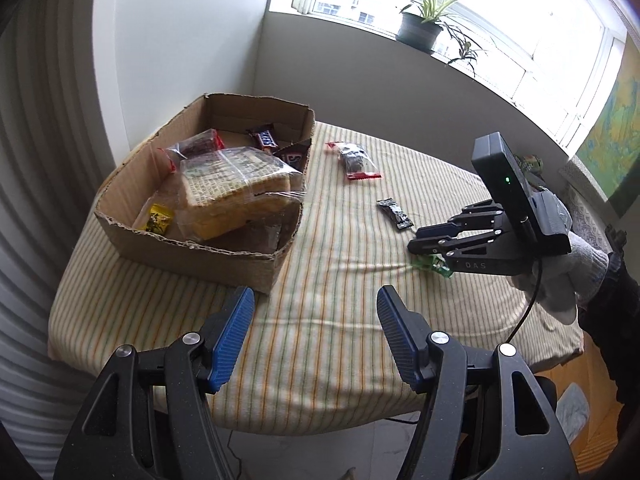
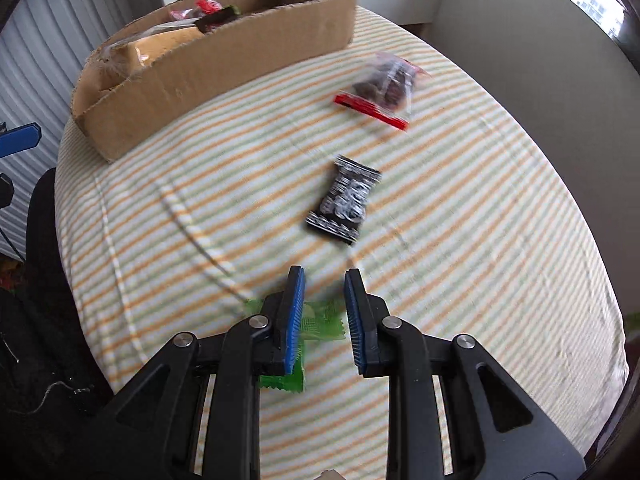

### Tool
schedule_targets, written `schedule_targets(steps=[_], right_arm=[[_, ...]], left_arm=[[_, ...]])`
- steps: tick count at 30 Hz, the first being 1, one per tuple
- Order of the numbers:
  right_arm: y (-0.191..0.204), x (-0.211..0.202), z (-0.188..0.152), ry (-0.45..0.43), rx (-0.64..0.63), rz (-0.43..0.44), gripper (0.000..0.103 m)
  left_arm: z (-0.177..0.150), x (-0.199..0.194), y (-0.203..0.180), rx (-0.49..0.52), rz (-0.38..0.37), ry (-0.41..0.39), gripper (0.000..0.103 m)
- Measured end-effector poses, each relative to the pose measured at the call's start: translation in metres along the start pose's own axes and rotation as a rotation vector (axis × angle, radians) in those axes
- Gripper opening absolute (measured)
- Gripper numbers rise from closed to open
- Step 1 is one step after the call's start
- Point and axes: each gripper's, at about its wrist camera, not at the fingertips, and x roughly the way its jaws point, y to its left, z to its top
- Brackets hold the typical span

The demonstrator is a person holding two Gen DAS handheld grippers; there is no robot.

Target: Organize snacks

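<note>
A torn cardboard box (image 1: 200, 248) (image 2: 224, 68) on the striped table holds bagged bread (image 1: 236, 196), chocolate bars (image 1: 266, 138) and other packets. On the cloth lie a clear bag with red ends (image 1: 354, 160) (image 2: 384, 88), a black wrapper (image 1: 395, 214) (image 2: 344, 200) and a green wrapper (image 1: 434, 266) (image 2: 320, 322). My right gripper (image 2: 324, 276) (image 1: 418, 244) is open, low over the green wrapper, which lies between and under its fingers. My left gripper (image 1: 316, 300) is open and empty above the table's near side, right of the box's near corner.
The table stands against a white wall with a radiator on the left (image 1: 36, 160). A potted plant (image 1: 424, 24) sits on the windowsill behind. A gloved hand (image 1: 560, 276) holds the right gripper. The table's rounded edge (image 2: 580, 280) falls off to the right.
</note>
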Motion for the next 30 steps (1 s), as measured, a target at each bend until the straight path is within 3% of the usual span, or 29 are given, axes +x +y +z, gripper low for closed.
schedule_targets(steps=[7,12,17,22,30], right_arm=[[-0.056,-0.012,-0.02,0.005,0.167,-0.086,0.022],[-0.044,-0.025,-0.017,-0.063,0.173,-0.061,0.023],[-0.04,-0.026,0.002,-0.133,0.256,0.023,0.024],[-0.055,-0.035,-0.005,-0.17,0.354,0.028,0.032],[-0.075,-0.049,-0.048,-0.102,0.524,0.07,0.035]], left_arm=[[0.001,0.013,-0.013,0.028,-0.011,0.023,0.064],[0.004,0.016,-0.026,0.05,-0.026,0.016,0.064],[0.011,0.021,-0.031,0.064,-0.02,0.011,0.064],[0.026,0.029,-0.04,0.095,-0.017,-0.001,0.064],[0.074,0.076,-0.064,0.131,-0.025,0.055,0.064]])
